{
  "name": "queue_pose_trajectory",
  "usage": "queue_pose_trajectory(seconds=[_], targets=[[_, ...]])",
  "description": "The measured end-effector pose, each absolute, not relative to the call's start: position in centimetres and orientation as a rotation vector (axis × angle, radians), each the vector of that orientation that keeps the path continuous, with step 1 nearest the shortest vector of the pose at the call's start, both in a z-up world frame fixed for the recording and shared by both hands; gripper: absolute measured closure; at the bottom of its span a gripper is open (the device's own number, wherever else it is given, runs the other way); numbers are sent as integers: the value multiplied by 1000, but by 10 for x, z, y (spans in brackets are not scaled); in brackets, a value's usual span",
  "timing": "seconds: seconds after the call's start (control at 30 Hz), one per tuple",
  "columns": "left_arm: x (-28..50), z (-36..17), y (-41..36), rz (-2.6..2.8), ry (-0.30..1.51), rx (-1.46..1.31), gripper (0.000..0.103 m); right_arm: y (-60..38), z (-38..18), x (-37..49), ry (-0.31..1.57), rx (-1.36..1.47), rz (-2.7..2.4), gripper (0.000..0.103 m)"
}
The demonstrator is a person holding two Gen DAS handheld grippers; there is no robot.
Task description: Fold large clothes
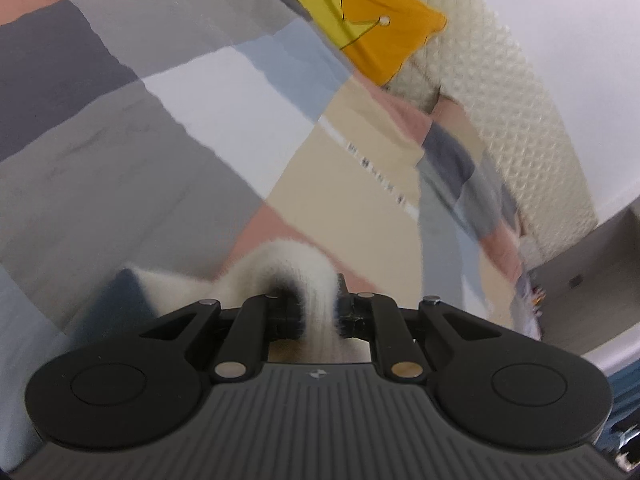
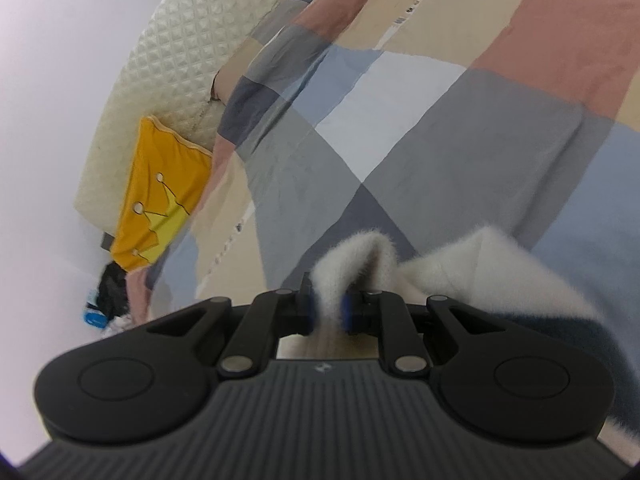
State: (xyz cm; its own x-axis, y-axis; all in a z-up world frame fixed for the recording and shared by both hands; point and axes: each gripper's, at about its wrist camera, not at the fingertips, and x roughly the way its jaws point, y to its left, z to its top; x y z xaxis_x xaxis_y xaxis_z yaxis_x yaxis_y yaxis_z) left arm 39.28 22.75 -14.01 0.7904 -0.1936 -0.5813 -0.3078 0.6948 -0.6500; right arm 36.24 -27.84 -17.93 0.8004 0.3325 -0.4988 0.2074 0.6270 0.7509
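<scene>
A patchwork duvet (image 1: 168, 128) of grey, blue, pink and beige squares covers the bed, with a quilted cream headboard (image 2: 168, 52) behind and a yellow crown-print pillow (image 1: 372, 28) against it. Over the duvet, the fluffy white sweater (image 2: 460, 280) is pinched by both claws: left gripper (image 1: 318, 312) and right gripper (image 2: 328, 312) each clenched on a bunched fold

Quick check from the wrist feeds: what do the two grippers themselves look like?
Both match: left gripper and right gripper have a ribbed dark-grey body with a small logo, two round black discs at the sides, and black linkage arms with silver pins. The right jaws show blue pads; the left look black. No cables or sleeves visible.
</scene>
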Motion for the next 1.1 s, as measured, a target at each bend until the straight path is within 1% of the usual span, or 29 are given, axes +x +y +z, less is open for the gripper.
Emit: queue_pose_trajectory(seconds=[0.1, 0.27, 0.37, 0.43, 0.5, 0.53, 0.57, 0.6, 0.63, 0.67, 0.83, 0.93, 1.1], targets=[[394, -146, 231, 61, 678, -829, 89, -281, -186, 363, 674, 925, 80, 87], [387, -135, 226, 35, 669, -769, 88, -278, -184, 361, 677, 908, 81, 85], [381, -127, 223, 12, 682, -746, 77, -279, -182, 357, 679, 919, 89, 83], [377, -122, 222, -12, 680, -742, 53, -280, -181, 354, 677, 938, 100, 78], [369, -114, 220, -28, 642, -733, 43, -280, -178, 352, 669, 942, 117, 68], [365, -108, 218, -34, 620, -720, 40, -279, -175, 351, 659, 939, 124, 58], [361, -103, 216, -41, 606, -708, 39, -278, -172, 350, 648, 935, 133, 46], [357, -98, 213, -54, 596, -693, 39, -277, -169, 349, 634, 932, 148, 41], [354, -93, 210, -67, 588, -674, 38, -274, -165, 348, 621, 926, 163, 34], [350, -89, 205, -76, 581, -649, 38, -272, -160, 346, 608, 913, 178, 30], [337, -81, 174, -82, 595, -475, 38, -246, -136, 335, 573, 748, 271, 30], [333, -85, 156, -49, 616, -362, 38, -225, -126, 330, 572, 596, 322, 30], [339, -100, 146, 18, 636, -258, 38, -197, -132, 334, 626, 361, 294, 31]])
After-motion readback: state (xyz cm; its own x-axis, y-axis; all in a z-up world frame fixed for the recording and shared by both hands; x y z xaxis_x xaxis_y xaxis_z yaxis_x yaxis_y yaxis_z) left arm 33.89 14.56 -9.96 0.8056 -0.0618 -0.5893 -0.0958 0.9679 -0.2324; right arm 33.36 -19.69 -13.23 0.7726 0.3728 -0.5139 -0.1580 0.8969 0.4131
